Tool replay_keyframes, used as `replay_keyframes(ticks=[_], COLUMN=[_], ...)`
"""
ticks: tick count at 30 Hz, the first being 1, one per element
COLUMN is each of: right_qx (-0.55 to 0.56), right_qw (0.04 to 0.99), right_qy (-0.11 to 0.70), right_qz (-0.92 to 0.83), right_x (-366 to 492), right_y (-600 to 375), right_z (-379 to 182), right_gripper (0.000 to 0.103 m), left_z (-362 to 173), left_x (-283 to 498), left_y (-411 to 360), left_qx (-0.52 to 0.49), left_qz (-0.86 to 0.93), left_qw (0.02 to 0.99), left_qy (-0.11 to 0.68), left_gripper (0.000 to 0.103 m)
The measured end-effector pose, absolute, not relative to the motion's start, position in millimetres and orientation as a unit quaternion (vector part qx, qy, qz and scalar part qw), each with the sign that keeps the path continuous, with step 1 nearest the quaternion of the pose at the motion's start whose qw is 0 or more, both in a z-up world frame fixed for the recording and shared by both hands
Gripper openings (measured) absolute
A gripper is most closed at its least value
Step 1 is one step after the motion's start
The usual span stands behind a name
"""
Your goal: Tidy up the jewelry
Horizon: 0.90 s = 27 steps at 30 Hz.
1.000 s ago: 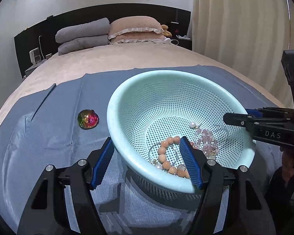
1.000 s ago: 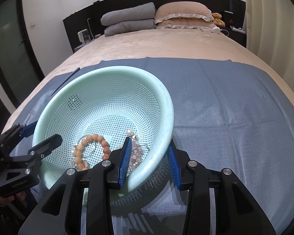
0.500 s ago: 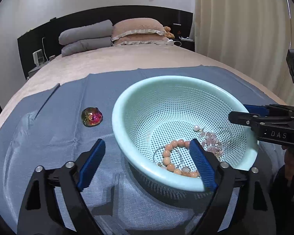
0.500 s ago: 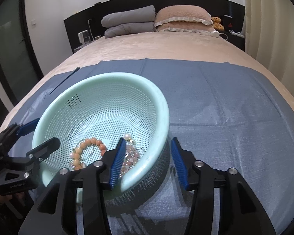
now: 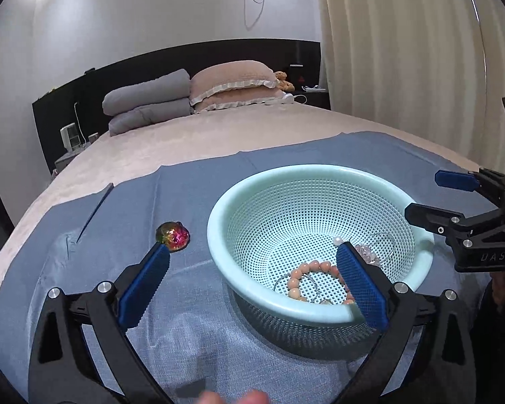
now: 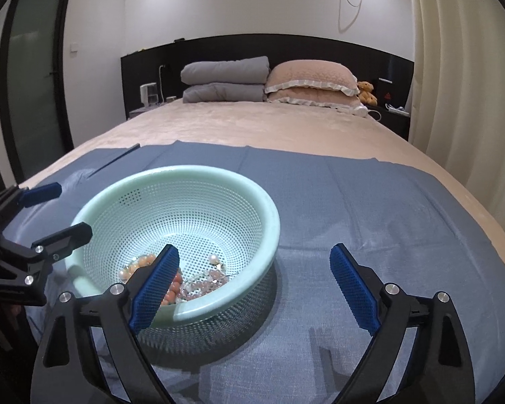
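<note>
Through my left tool's camera, my left tool (image 5: pixel 252 277) was opening, its jaws spread wide with the near wall of the basket (image 5: pixel 225 202) between them, neither pad pressing on it. The basket sat on the blue cloth (image 5: pixel 118 208) over the bed. I judged it light, stiff plastic, best taken by its thick rim. Inside lay one peach bead bracelet (image 5: pixel 308 277), which I judged smooth, loose and likely to slip, so I would pinch across the strand. Beside it lay a tangle of pale pink beads (image 5: pixel 365 250) with a thin wire hoop; I could not count those pieces. One iridescent trinket (image 5: pixel 172 235) lay left of the basket, apart from it, hard-looking and rounded.

Through my right tool's camera, my right tool (image 6: pixel 254 264) was opening too, straddling the basket's near right rim without gripping. The one basket held the same beads; the trinket was out of sight. There were two tools in all.
</note>
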State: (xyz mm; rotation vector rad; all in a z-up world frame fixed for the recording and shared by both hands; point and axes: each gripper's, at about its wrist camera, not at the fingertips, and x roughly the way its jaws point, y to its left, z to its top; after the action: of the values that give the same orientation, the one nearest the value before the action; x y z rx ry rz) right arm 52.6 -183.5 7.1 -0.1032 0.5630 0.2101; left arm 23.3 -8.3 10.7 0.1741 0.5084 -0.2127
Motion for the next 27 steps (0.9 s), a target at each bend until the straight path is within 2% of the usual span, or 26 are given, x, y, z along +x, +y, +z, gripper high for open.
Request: replay_keyframes(ticks=[4,9,27], right_qx=[-0.057,-0.069,-0.075], right_qw=[0.951,0.949,0.946], right_qy=[0.283,0.286,0.294], right_qz=[0.107,0.112,0.116], right_x=[53.4,52.1,51.1], right_y=[-181.0,-176.8,-172.1], right_z=[4.7,1.4,-0.8], right_gripper=[0.087,0.087,0.089], left_z=[6.4,3.4,0.0], left_x=[26.7,33.0,27.3], left_y=[-11.2,-0.2,-14.2], left_qx=[0.085,0.031,0.066], left_qz=[-0.089,-0.1,-0.115], left_qw=[0.959,0.956,0.952], left_qy=[0.255,0.273,0.275], left_gripper=[0.097,0.097,0.097])
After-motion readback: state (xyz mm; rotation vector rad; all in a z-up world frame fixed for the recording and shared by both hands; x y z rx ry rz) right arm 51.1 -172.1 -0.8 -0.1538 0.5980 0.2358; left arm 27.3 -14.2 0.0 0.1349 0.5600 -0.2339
